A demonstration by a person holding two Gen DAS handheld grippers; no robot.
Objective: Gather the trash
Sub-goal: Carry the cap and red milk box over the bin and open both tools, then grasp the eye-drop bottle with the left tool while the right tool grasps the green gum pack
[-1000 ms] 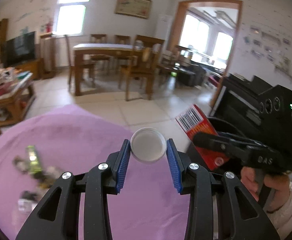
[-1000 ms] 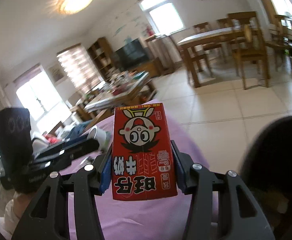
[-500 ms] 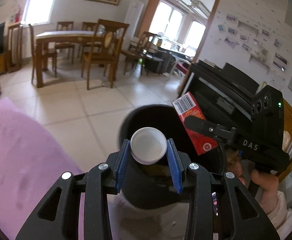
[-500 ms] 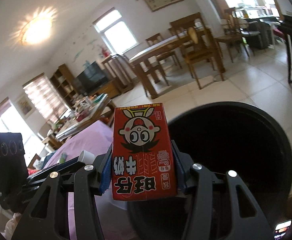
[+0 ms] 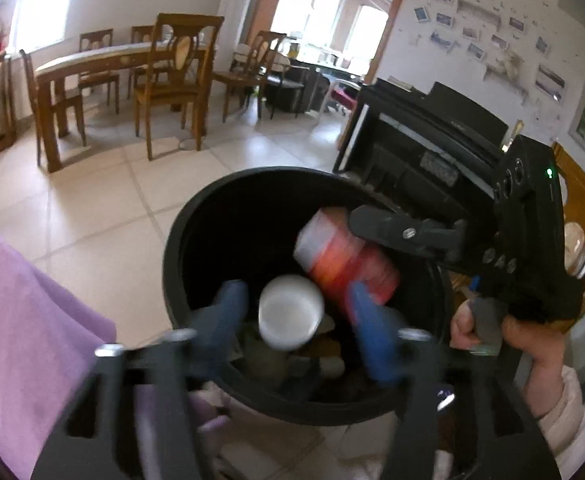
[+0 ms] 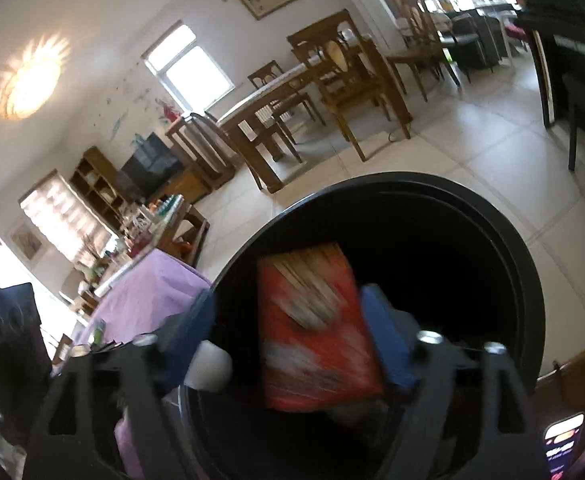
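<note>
jaws opening | white cup (image 5: 290,312), red carton (image 6: 316,332) blurred over bin (image 5: 180,240)

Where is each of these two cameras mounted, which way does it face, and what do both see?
Left wrist: on the left gripper, looking down into the black bin; its opening jaws flank the white cup; the right gripper and hand show.
Right wrist: on the right gripper, facing the bin; its opening jaws flank the red carton.
Shared: bin, carton, cup, purple cloth.
</note>
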